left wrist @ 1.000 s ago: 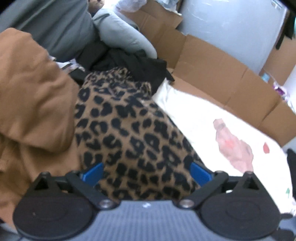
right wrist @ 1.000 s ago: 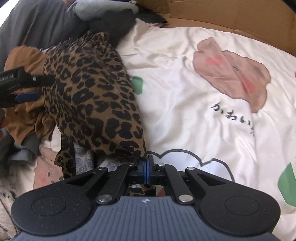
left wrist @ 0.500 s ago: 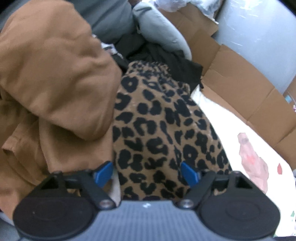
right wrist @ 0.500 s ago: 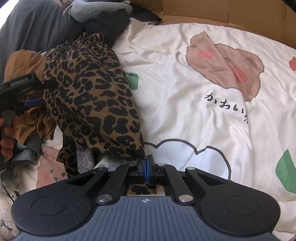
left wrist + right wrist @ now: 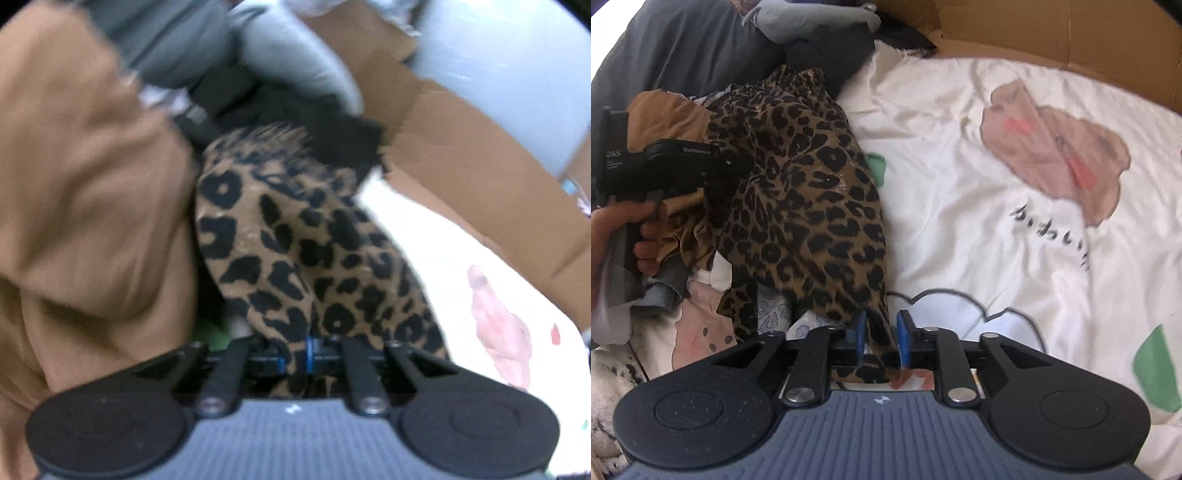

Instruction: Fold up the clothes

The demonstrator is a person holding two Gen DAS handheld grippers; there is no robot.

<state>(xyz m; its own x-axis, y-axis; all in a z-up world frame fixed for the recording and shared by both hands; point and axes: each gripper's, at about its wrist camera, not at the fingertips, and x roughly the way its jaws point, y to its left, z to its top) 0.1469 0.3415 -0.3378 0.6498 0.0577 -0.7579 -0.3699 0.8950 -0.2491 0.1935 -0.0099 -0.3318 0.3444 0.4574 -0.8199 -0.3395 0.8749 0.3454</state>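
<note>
Leopard-print garment (image 5: 812,206): it is heaped at the left edge of the white printed bedsheet (image 5: 960,221), its upper end bunched against a black garment (image 5: 295,122); it is taken as the landmark for all places below.
Left gripper (image 5: 293,356): its blue-edged fingers are drawn close together on a fold at the near edge of the leopard-print garment; cloth is seen pinched between them. The left wrist view is blurred.
Right gripper (image 5: 881,338): a narrow gap is kept between the blue pads (image 5: 903,332), and the lower corner of the leopard-print garment is seen passing through that gap. Whether the cloth is pressed by the pads cannot be told.
Hand (image 5: 624,236): it is wrapped around the left gripper's black handle, left of the leopard-print garment in the right wrist view.
Brown garment (image 5: 81,206): it is piled directly against the left side of the leopard-print garment.
Grey clothes (image 5: 683,44): they are heaped beyond the leopard-print garment's far end.
Cardboard wall (image 5: 480,166): it is raised beyond the bedsheet, to the right of and behind the leopard-print garment.
</note>
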